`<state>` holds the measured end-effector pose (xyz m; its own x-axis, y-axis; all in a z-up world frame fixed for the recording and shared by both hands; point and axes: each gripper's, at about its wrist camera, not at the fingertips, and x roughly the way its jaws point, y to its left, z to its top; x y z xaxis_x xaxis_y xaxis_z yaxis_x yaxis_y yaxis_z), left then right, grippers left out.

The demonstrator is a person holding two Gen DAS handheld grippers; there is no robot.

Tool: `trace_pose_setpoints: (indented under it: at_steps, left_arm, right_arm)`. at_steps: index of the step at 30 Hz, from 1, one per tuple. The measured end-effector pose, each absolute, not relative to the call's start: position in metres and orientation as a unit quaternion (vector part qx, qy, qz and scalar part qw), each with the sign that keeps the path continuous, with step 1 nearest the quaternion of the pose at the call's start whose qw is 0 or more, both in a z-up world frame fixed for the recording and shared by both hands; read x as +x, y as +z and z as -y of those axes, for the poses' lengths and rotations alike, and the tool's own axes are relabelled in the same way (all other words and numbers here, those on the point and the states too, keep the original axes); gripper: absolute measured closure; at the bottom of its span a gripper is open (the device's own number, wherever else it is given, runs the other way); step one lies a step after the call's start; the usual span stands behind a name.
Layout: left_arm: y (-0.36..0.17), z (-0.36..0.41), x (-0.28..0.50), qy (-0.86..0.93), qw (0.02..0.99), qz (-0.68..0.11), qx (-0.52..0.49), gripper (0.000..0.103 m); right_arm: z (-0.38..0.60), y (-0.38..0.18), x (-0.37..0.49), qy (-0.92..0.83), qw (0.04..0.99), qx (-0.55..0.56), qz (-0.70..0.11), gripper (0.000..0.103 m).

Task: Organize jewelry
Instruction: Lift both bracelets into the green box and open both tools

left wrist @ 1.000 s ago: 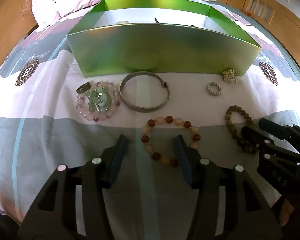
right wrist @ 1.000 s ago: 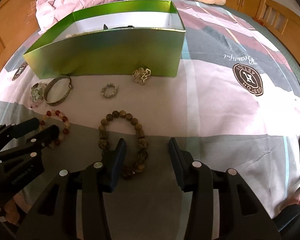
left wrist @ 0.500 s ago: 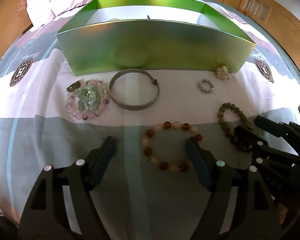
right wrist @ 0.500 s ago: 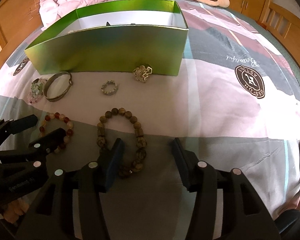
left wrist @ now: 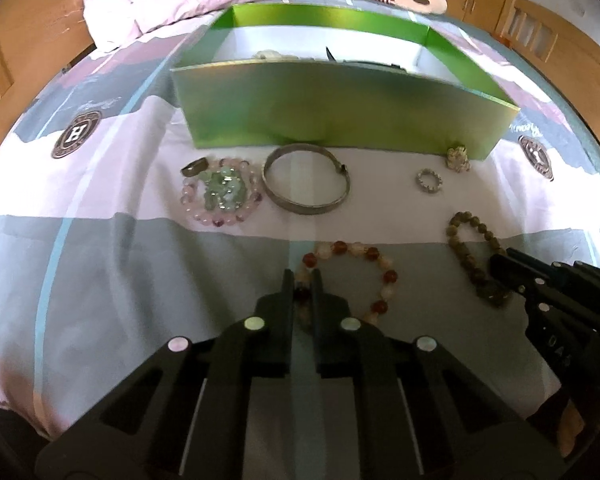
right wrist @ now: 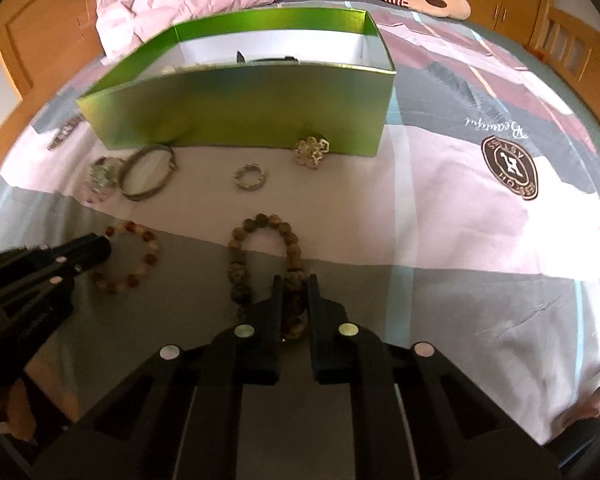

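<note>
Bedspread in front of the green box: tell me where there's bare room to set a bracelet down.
Free: the pink stretch right of the green box around the brown crest, and the grey band left of the red bead bracelet. Crowded: the strip along the box front, from the pink bead bracelet and silver bangle to the small ring.

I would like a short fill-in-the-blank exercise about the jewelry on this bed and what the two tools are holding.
1. The left tool is shut on the red and white bead bracelet, and the right tool is shut on the ____ bead bracelet.
2. The box behind the jewelry is ____ outside.
3. The green beads lie inside the ring of ____ beads.

Missing words: brown; green; pink
</note>
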<state>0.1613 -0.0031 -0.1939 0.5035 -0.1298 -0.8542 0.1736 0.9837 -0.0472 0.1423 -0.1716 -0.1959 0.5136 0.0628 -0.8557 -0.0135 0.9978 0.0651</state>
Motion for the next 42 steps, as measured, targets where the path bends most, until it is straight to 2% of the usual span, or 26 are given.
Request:
trace_pose_setpoints:
  at_steps: [17, 25, 31, 38, 42]
  left_arm:
    - [-0.043, -0.005, 0.087, -0.094, 0.943, -0.32, 0.025, 0.095]
    - [-0.024, 0.0, 0.08, -0.112, 0.948, -0.297, 0.025, 0.095]
    - [-0.022, 0.003, 0.106, -0.123, 0.947, -0.294, 0.023, 0.095]
    - [0.005, 0.007, 0.187, -0.142, 0.948, -0.285, -0.006, 0.095]
    - [0.001, 0.012, 0.237, -0.147, 0.941, -0.305, -0.01, 0.095]
  right_arm:
    - [0.168, -0.046, 0.086, 0.037, 0.947, 0.019, -0.319, 0.092]
    - [0.166, -0.032, 0.079, 0.043, 0.952, 0.02, -0.301, 0.092]
    - [0.17, -0.026, 0.103, 0.048, 0.953, 0.035, -0.297, 0.092]
    - [0.178, 0.007, 0.167, 0.048, 0.963, 0.054, -0.258, 0.092]
    - [0.185, -0.001, 0.226, 0.038, 0.957, 0.062, -0.28, 0.092]
